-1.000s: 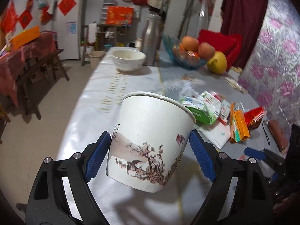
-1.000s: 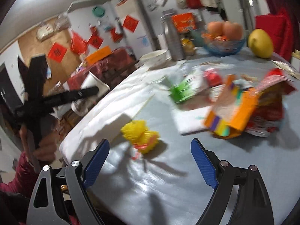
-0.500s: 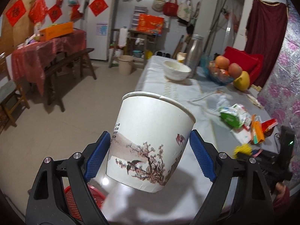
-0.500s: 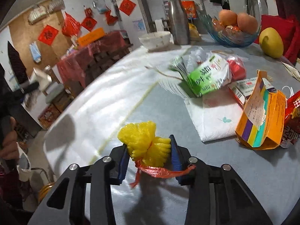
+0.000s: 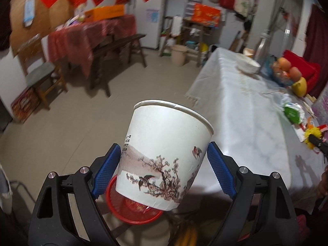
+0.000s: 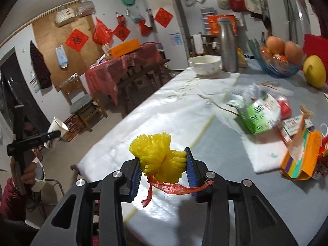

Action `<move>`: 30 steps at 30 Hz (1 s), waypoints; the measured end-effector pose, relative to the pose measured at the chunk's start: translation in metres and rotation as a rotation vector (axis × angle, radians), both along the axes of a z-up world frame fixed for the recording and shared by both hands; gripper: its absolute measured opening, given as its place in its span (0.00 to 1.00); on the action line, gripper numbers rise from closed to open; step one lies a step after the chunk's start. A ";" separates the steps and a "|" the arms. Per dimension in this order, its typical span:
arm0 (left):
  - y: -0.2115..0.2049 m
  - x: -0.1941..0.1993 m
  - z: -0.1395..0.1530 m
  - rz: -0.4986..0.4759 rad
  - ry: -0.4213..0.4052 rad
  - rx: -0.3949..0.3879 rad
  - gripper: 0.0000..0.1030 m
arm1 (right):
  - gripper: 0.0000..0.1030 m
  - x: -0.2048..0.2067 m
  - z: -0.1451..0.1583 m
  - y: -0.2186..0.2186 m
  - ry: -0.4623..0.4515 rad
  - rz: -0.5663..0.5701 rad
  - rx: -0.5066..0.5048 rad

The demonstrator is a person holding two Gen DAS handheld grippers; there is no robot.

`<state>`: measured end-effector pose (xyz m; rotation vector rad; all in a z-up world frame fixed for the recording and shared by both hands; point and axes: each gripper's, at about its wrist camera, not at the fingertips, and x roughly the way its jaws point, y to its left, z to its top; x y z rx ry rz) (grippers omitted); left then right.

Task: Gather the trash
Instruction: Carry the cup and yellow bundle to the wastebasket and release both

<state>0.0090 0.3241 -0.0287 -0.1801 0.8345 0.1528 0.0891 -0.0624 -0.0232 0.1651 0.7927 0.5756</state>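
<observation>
your left gripper (image 5: 163,160) holds a white paper cup (image 5: 164,155) painted with branches and birds; its two blue pads press the cup's lower sides, jaws set wide around it. the cup tilts, its open rim leaning away from you and to the left. directly beneath the cup and the gripper, partly hidden by the cup's base, sits a red mesh bin (image 5: 133,209) on the tiled floor. to the right of this gripper runs the long table (image 5: 242,110) under a white cloth.

your right gripper (image 6: 163,168) is clamped on a bunch of yellow netting (image 6: 160,160), jaws drawn narrow, the blue pads squeezing it from both sides. a red string (image 6: 176,188) tied around the bunch hangs down below the pads. the bunch is raised clear of the table, with the cloth visible beneath and beyond it.

ahead and to the right of this gripper, more litter lies on the table: a green and white packet (image 6: 259,114), a white napkin (image 6: 266,153) just in front of it, and an orange carton (image 6: 301,157) on its side at the far right. further ahead stand a white bowl (image 6: 205,64), a metal flask (image 6: 228,45) and a blue glass fruit bowl (image 6: 276,65). far to the left of this gripper, your left hand (image 6: 28,170) shows gripping its handle, the cup small beyond it.
</observation>
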 end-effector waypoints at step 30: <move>0.122 -0.046 -0.077 0.226 0.116 -0.102 0.93 | 0.38 -0.046 0.018 0.265 0.089 0.574 -0.130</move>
